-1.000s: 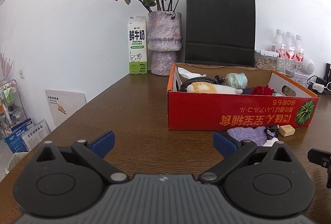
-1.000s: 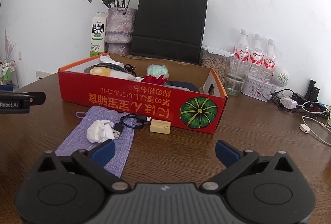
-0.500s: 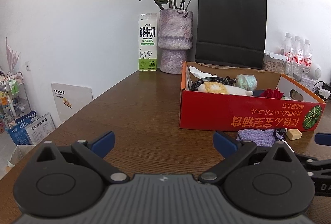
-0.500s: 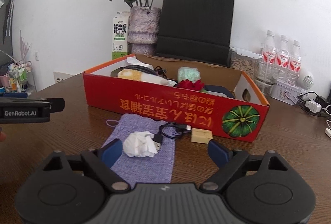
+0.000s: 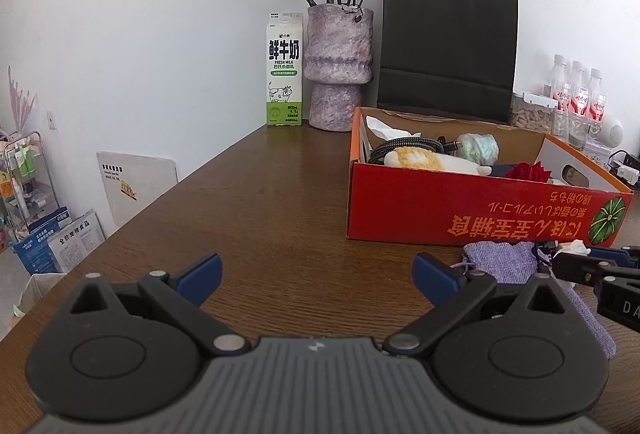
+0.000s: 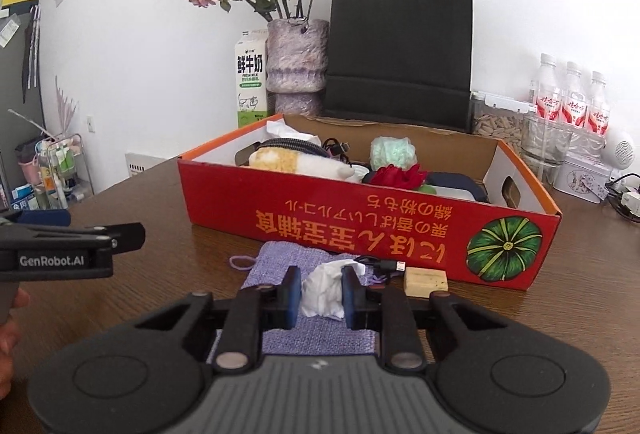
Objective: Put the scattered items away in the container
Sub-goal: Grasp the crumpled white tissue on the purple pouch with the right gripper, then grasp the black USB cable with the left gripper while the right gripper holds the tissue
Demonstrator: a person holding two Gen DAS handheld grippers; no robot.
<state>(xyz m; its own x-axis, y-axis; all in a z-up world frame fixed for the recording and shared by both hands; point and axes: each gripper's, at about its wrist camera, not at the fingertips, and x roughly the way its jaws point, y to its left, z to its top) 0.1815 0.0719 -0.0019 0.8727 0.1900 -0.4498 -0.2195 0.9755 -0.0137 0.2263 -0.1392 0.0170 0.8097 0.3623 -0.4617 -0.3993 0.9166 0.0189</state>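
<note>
A red cardboard box (image 6: 360,218) stands on the wooden table, holding a plush toy, a red rose, a cable and other items; it also shows in the left wrist view (image 5: 460,209). In front of it lie a purple knitted pouch (image 6: 288,262), a black USB cable (image 6: 384,266) and a small tan block (image 6: 425,278). My right gripper (image 6: 321,292) is shut on a crumpled white tissue (image 6: 324,290) over the pouch. My left gripper (image 5: 316,274) is open and empty above bare table, left of the box.
Behind the box stand a milk carton (image 5: 284,73), a vase of dried roses (image 5: 338,65) and a black paper bag (image 5: 448,49). Water bottles (image 6: 572,101), a jar and cables sit at the right. The table's left edge (image 5: 120,226) drops to floor clutter.
My right gripper moved forward onto the tissue and closed on it. My left gripper drew back and left, staying open.
</note>
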